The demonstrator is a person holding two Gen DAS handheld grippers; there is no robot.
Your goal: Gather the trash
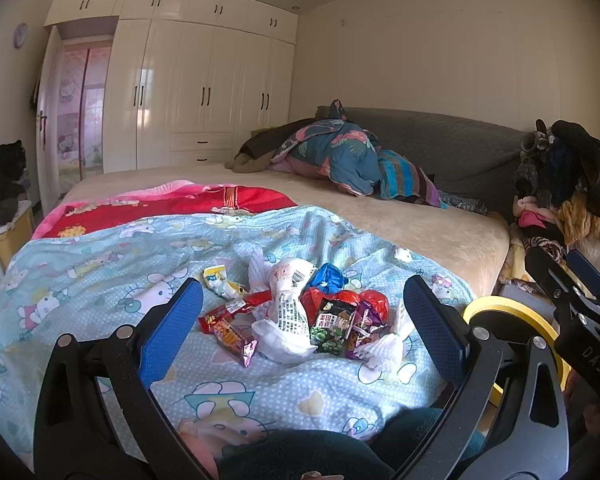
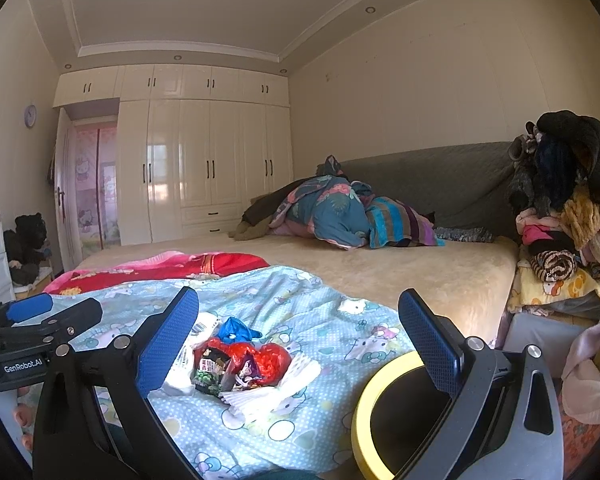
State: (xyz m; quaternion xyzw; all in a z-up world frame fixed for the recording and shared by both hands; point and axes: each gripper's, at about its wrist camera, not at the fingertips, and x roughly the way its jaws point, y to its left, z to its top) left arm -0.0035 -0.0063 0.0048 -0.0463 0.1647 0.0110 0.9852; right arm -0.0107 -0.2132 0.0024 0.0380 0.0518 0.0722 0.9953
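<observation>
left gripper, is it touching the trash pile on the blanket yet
Apart. In the left wrist view the left gripper is open, its blue pads either side of the trash pile, with patterned blanket showing between each pad and the wrappers.

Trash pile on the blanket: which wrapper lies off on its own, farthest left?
The yellow-and-white wrapper, slightly apart at the pile's upper left; the red snack packet and green-pea packet lie among the rest.
</observation>
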